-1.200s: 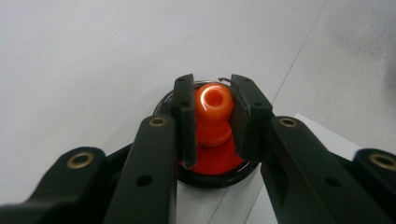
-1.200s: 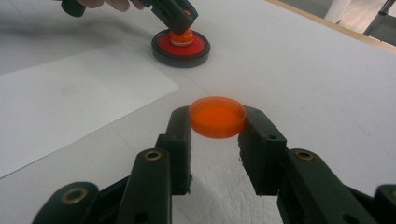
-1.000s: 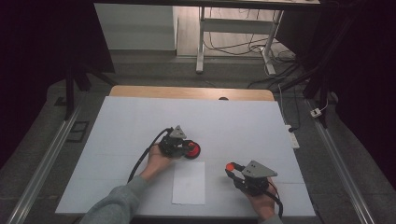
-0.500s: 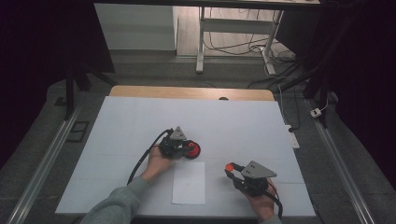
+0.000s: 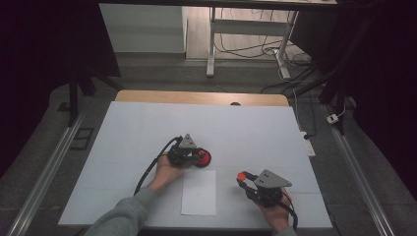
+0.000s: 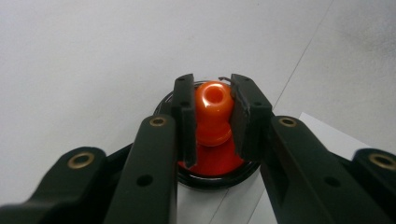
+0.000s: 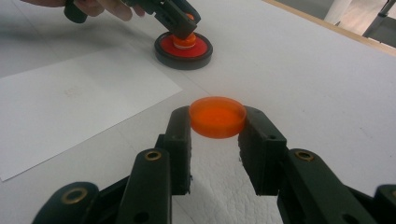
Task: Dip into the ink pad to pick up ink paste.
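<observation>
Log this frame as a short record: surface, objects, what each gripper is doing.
surface: white table with a wooden far edge
paper: white sheet flat near the front edge, between the two hands
stamp: orange knob upright on a red disc in a black round base, just beyond the sheet
left gripper: jaws shut on the orange knob
right gripper: jaws shut on an orange cap, held above the table right of the sheet
</observation>
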`<state>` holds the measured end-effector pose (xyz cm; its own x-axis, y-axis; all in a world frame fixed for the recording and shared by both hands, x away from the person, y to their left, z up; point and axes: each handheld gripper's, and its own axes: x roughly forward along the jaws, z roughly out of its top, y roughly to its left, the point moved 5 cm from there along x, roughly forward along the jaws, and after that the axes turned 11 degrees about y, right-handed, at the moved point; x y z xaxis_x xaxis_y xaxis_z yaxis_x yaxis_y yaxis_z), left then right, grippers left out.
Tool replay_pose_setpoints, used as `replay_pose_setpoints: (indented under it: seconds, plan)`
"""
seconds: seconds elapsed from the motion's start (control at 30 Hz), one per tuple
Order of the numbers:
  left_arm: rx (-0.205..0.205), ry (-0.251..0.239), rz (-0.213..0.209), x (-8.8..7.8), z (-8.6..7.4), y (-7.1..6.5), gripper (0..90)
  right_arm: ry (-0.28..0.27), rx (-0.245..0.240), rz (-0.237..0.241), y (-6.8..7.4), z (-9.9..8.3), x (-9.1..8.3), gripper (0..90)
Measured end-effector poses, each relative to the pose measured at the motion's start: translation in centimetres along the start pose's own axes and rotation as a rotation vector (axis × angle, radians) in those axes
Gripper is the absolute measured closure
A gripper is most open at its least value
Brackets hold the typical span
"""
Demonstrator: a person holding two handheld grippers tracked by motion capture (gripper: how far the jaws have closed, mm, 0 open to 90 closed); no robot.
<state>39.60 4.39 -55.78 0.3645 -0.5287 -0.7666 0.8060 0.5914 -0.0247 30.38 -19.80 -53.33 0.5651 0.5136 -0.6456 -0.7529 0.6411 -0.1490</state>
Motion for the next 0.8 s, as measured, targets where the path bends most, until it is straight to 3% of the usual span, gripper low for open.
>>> replay_pose_setpoints:
  seconds: [0.33,0.4,0.5,0.67,0.8]
  plan:
    - [0.001,-0.005,-0.009,-0.1,0.1,0.1,72.0,0.01,-0.002,-0.005,0.0,0.0,0.1,64.4]
    - [0.006,-0.042,0.004,-0.6,0.3,0.1,71.9,0.006,-0.003,0.0,0.0,0.0,0.1,64.3]
    - [-0.01,-0.099,-0.008,-1.8,1.0,0.1,72.0,0.007,-0.003,-0.003,-0.1,-0.1,0.1,64.4]
    - [-0.04,-0.125,-0.031,-3.2,1.4,0.3,72.0,0.009,-0.006,-0.002,-0.1,-0.1,0.2,64.3]
    - [-0.053,-0.117,-0.042,-3.0,1.2,0.6,71.9,0.008,-0.008,-0.001,0.0,0.0,0.2,64.3]
